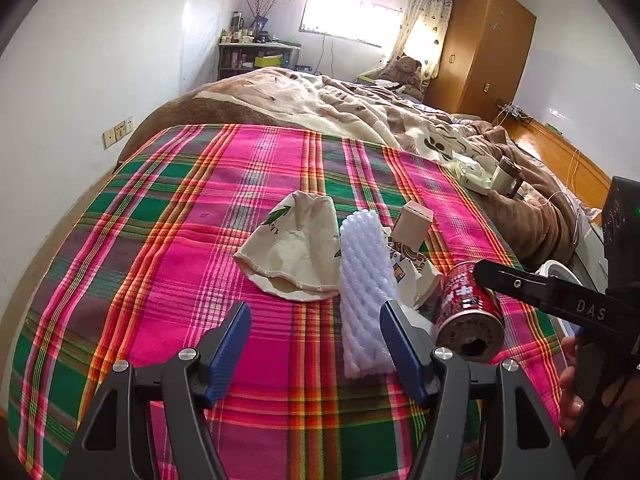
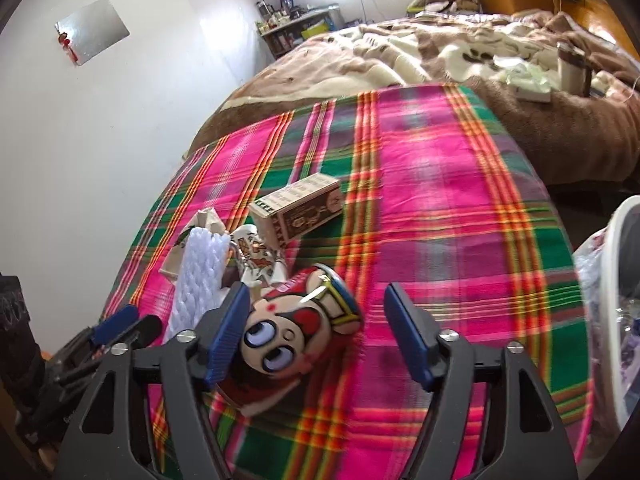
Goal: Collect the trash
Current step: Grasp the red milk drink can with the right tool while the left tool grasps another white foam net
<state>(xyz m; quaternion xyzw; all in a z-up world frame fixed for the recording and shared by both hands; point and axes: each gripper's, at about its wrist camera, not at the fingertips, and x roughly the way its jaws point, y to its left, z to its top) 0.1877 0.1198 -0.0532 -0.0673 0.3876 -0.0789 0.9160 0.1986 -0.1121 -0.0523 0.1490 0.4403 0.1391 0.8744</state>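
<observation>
A red drink can with a cartoon face lies on its side on the pink and green plaid cloth. It sits between the jaws of my right gripper, close against the left pad, while the right pad stands well apart. In the left wrist view, one black finger of that gripper reaches over the can. My left gripper is open over the cloth, its right pad beside a white foam net sleeve. A cream paper bag, a crumpled printed carton and a small cardboard box lie just beyond.
A white bin lined with a plastic bag stands at the cloth's right edge. A brown blanket covers the bed beyond, with a tumbler and wrappers on it. A white wall runs along the left. A person's hand holds the right gripper.
</observation>
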